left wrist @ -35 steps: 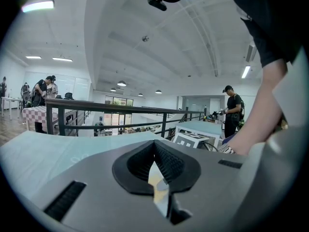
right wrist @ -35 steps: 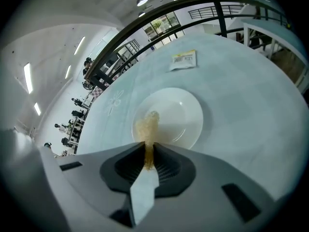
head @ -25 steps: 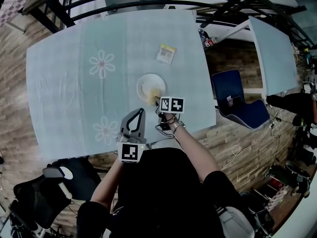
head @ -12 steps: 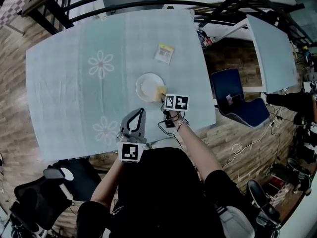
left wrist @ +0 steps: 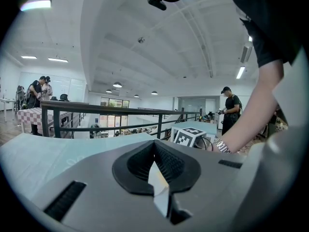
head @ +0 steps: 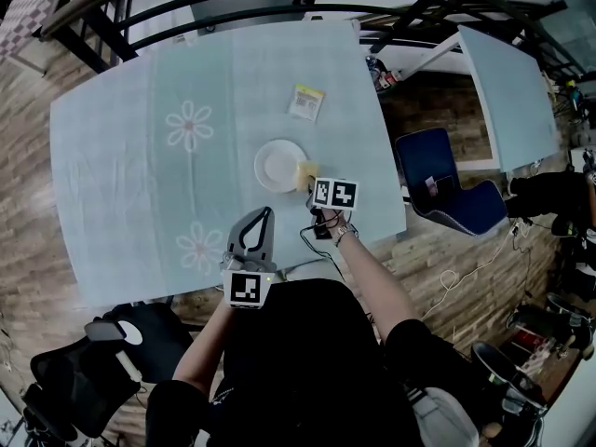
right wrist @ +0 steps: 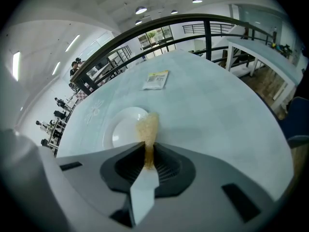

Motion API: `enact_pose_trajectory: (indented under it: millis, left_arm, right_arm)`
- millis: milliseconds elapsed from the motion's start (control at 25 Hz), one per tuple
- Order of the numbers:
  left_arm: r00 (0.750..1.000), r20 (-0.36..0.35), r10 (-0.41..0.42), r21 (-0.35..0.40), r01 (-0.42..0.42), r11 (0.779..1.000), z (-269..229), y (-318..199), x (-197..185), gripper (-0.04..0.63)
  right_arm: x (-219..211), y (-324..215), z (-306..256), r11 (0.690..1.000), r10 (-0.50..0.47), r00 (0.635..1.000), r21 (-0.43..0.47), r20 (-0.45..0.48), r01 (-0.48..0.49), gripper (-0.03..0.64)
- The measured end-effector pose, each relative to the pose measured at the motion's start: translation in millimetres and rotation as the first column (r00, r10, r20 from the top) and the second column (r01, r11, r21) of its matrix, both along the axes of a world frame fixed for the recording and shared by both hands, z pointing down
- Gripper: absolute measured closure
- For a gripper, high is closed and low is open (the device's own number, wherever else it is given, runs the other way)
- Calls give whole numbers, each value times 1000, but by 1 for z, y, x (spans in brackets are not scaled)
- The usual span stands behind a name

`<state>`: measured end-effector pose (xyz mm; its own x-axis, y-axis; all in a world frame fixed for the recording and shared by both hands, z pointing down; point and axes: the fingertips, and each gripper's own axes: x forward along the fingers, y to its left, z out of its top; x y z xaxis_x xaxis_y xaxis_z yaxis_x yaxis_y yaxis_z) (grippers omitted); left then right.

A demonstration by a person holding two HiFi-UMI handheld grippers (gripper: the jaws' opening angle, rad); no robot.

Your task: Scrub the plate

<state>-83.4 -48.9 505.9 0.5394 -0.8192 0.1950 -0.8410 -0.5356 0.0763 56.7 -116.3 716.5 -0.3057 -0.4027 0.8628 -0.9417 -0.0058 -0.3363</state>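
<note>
Now your right tool (right wrist: 147,154) is clamped on a yellow sponge (right wrist: 147,125), which sits at the right rim of the white plate (head: 276,165), around the middle of the table (head: 130,194). Your left tool (left wrist: 155,148) has its jaws together on nothing, by the table's near edge. A small packet (head: 306,101) lies beyond the plate.

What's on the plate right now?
Nothing lies on the plate; its face shows bare white. The sponge, shut in the right gripper, covers only its right rim, so that part is hidden.
</note>
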Motion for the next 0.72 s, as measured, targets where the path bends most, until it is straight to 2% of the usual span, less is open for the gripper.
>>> enact_pose_trajectory:
  millis: [360, 560, 720]
  left_arm:
    - [999, -2, 37, 0, -37, 999, -1, 11, 9, 583]
    - [997, -26, 75, -3, -75, 997, -7, 20, 20, 583]
    - [994, -24, 103, -3, -103, 995, -8, 24, 32, 583]
  right_arm:
    - [21, 2, -23, 995, -1, 994, 100, -111, 12, 561]
    - [39, 12, -53, 980, 9, 983, 198, -184, 28, 561]
    - [46, 24, -80, 962, 31, 987, 272, -159, 14, 561]
